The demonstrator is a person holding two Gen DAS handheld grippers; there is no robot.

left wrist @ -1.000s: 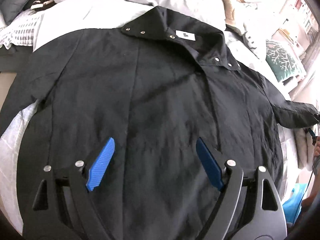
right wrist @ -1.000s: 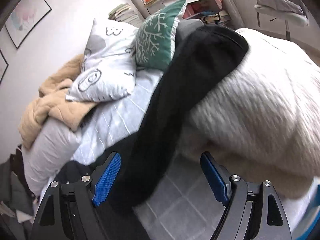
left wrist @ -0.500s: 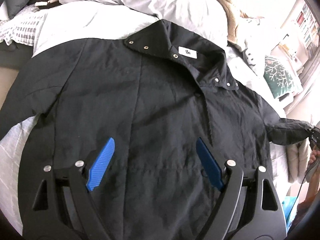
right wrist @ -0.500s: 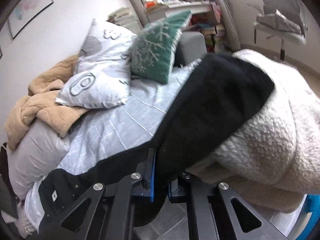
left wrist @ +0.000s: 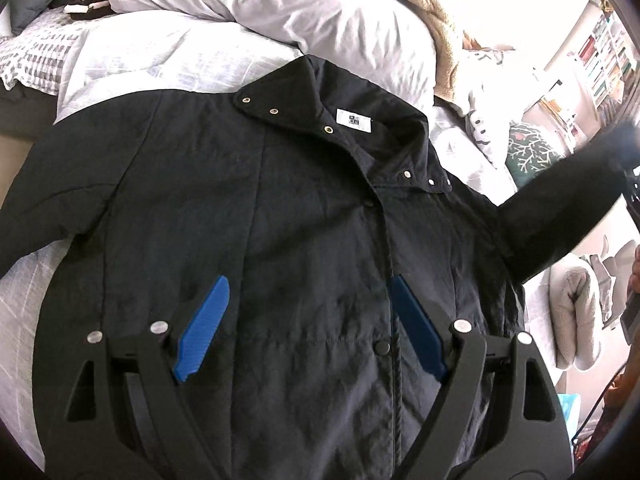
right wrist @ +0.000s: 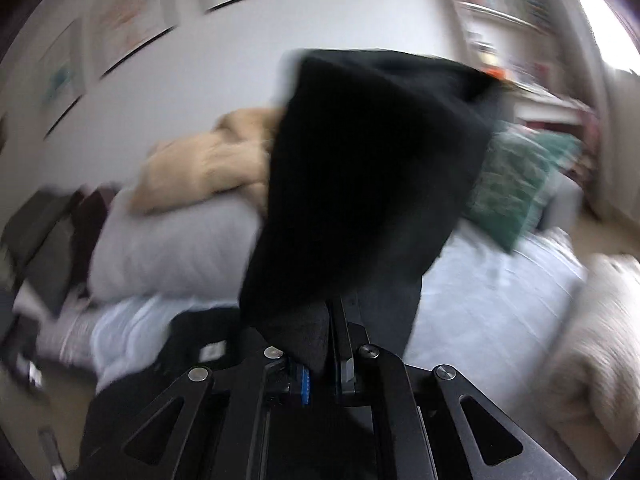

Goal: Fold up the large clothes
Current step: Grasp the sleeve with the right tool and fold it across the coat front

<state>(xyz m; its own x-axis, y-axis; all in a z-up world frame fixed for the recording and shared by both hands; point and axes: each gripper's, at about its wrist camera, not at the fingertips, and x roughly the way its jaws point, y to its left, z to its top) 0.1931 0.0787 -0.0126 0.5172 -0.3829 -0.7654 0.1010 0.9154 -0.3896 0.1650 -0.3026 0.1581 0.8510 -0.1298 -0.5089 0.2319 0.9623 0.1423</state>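
Black jacket (left wrist: 304,240) lay face-up on bed (left wrist: 168,60), collar toward 12 o'clock. Left gripper (left wrist: 310,320) hovered over chest, fingers spread, empty. Right gripper (right wrist: 326,364) fingers clamped on sleeve (right wrist: 360,184), lifted off bed at 3 o'clock.

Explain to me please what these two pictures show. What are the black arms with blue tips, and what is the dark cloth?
A person holds one hand tool in each hand; each tool has two fingers with blue pads and a camera looking along them. In the left camera's picture, the left gripper hangs open above a black jacket spread on a bed. The right camera's picture is blurred, but the right gripper is closed on the jacket's sleeve, lifted above the bed. Pillows lie behind.
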